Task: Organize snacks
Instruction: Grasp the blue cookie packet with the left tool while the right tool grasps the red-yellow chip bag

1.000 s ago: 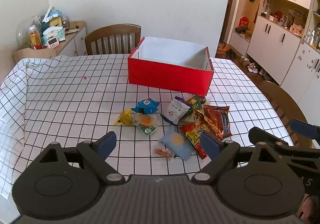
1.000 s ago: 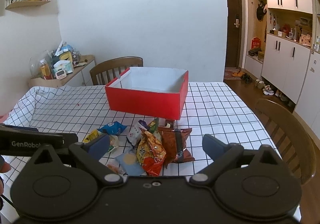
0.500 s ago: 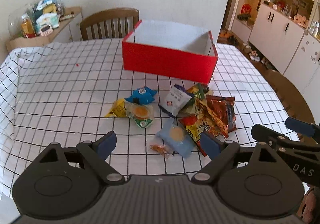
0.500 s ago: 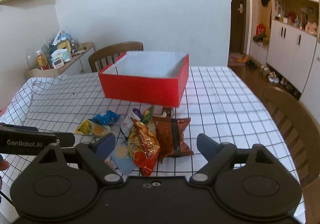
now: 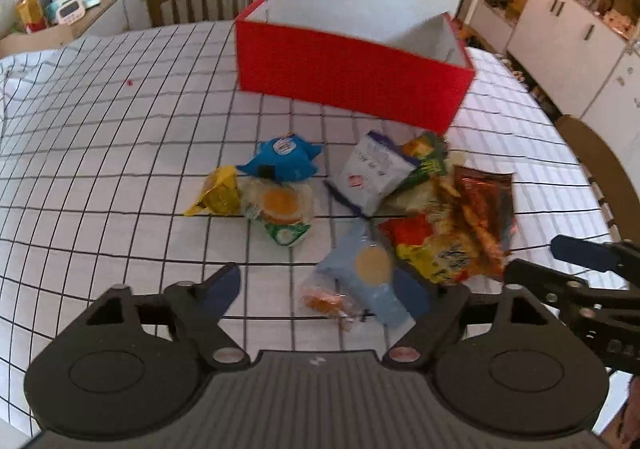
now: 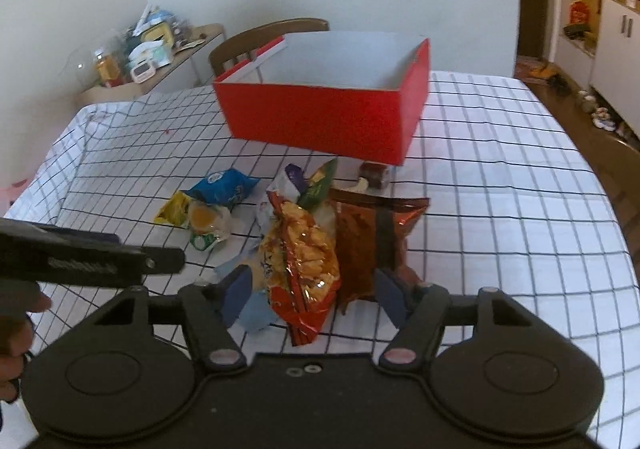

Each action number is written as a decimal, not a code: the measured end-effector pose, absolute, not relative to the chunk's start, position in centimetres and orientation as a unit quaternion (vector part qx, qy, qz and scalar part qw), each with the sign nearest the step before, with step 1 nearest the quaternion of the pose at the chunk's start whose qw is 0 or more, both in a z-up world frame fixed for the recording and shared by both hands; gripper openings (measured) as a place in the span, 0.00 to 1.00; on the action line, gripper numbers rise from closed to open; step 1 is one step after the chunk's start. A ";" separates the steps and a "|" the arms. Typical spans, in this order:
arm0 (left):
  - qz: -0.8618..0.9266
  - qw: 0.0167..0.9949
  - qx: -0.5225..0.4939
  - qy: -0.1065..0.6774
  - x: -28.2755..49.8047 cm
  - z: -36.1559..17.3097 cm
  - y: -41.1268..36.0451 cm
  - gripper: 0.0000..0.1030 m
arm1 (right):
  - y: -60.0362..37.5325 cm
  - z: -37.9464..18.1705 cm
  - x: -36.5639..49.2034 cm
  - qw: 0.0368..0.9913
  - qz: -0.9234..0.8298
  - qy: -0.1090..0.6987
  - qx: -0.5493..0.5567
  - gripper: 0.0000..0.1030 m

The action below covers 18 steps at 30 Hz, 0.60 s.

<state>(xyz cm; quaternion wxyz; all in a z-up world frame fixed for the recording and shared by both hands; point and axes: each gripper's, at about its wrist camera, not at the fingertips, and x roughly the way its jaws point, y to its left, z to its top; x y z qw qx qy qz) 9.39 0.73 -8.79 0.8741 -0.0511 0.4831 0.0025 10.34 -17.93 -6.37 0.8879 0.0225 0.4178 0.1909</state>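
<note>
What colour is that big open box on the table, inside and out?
The box is red outside and white inside, clearest in the right wrist view.

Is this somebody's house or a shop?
Most likely a home, in a dining room. A table with a checked cloth has wooden chairs around it, white cupboards line one wall, and shoes lie on the floor near a door.

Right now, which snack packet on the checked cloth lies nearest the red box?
The small dark brown packet, lying just before the red cardboard box at its right corner. The other packets lie in a heap further from it.
</note>
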 end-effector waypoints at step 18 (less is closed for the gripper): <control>0.049 0.821 -0.088 0.562 23.7 -11.2 4.0 0.76 | -15.1 -8.6 15.7 0.851 0.217 0.478 -0.020 0.65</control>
